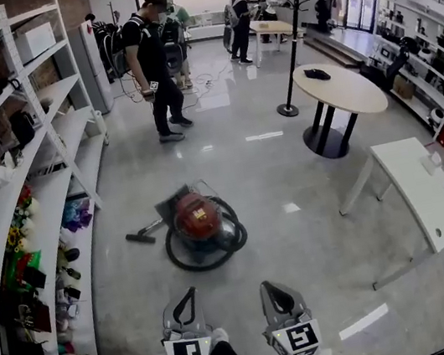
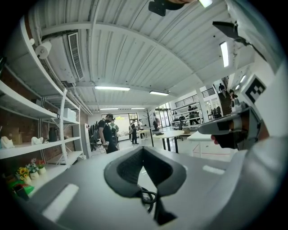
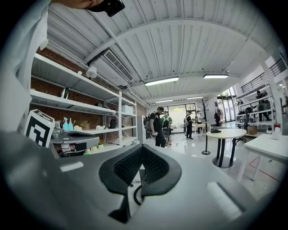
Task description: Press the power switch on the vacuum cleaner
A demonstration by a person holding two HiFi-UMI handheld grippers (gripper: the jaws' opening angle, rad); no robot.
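A red canister vacuum cleaner (image 1: 198, 217) lies on the glossy floor in the head view, its black hose (image 1: 187, 259) coiled round it and its floor nozzle (image 1: 140, 238) pointing left. Both grippers are held low at the frame's bottom, short of the vacuum and apart from it. My left gripper (image 1: 192, 292) is shut with nothing in it, and so is my right gripper (image 1: 265, 286). In the left gripper view the left gripper (image 2: 143, 150) has its pads touching at the tips, and a loop of black hose (image 2: 147, 196) shows below them. The right gripper (image 3: 141, 148) looks the same in its own view, with hose (image 3: 134, 194) behind.
White shelving (image 1: 49, 160) with small goods runs along the left. A person (image 1: 155, 65) stands beyond the vacuum, others farther back. A coat stand (image 1: 289, 50), a round table (image 1: 342, 87) and a white rectangular table (image 1: 420, 193) stand at the right.
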